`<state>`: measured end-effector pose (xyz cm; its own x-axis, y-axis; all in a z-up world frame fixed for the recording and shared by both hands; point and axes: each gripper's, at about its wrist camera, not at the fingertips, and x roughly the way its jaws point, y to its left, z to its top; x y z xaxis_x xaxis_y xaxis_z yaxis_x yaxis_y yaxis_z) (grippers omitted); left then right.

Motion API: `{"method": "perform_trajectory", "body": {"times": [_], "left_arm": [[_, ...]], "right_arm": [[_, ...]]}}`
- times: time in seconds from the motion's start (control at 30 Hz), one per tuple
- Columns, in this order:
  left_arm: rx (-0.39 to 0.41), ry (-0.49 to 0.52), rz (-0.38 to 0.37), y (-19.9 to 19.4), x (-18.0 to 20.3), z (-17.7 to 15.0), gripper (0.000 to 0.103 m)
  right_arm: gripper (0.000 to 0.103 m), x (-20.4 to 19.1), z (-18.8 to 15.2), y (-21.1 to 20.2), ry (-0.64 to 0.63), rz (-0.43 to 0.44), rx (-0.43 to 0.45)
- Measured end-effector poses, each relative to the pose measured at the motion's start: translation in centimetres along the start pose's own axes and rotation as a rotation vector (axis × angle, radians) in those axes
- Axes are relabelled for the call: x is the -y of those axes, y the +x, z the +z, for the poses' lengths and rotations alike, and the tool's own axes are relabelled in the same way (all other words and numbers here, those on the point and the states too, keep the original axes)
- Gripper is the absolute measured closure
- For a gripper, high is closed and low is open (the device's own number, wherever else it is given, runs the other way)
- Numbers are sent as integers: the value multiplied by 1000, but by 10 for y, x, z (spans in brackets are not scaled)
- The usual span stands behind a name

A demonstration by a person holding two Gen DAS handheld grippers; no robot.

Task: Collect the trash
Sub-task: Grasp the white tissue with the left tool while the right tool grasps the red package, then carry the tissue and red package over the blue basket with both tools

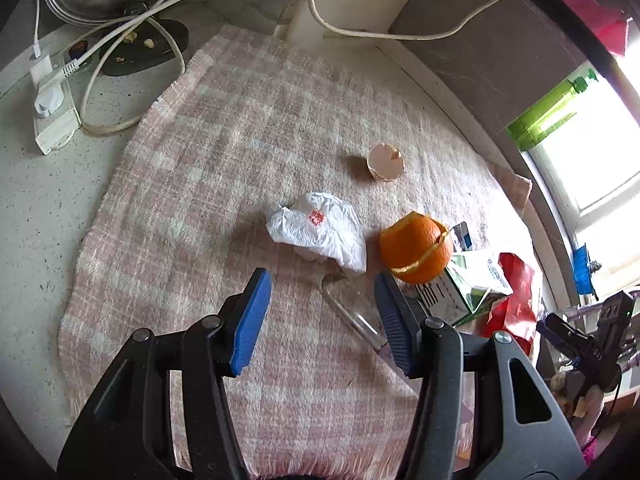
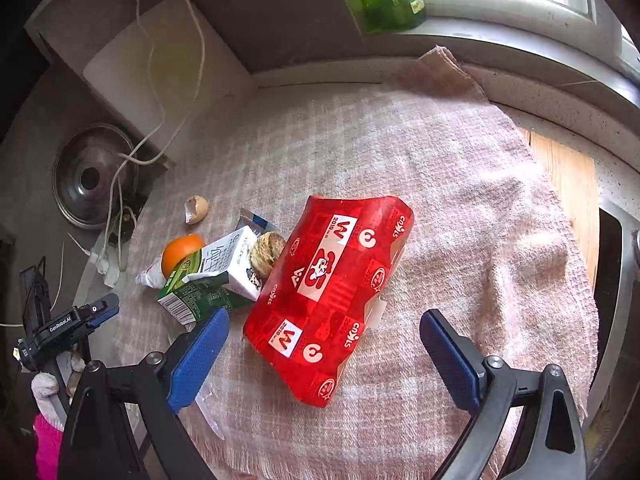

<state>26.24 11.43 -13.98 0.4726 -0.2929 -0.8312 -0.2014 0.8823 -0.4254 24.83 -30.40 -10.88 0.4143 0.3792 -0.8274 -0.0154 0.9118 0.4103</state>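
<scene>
Your right gripper hangs with its jaws spread wide and nothing pinched, the red wrapper lying flat on the checked cloth just ahead of the pads, a spread that looks meant for the wrapper's width. Your left gripper stands about half open and empty above the crumpled white bag, with the orange peel beside its right pad. The milk carton and eggshell lie loose further back on the cloth.

Speckled countertop, pink checked towel spread on it, white power strip, black dish, metal lid
</scene>
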Motion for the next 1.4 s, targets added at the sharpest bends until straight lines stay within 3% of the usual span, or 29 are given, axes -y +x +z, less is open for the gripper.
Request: {"method": "perform_trajectory", "body": {"times": [0.43,0.63,0.73,1.07,1.4], "left_arm": [[-57,-88,-24,52,-6,30,49],[-71,-96,-31,71,-6,31,89],[-57,-109,-60,72,-8,31,94],[13,-106,-72,49,-16,34,97],[71,-69,-89,14,-11,26,97]], "right_arm": [[16,16,7,34,128,82,-66],[26,12,7,47,138,95,-100],[29,11,7,48,140,101,-95],[46,10,12,32,124,118,-54],[49,3,15,-6,62,70,34]]}}
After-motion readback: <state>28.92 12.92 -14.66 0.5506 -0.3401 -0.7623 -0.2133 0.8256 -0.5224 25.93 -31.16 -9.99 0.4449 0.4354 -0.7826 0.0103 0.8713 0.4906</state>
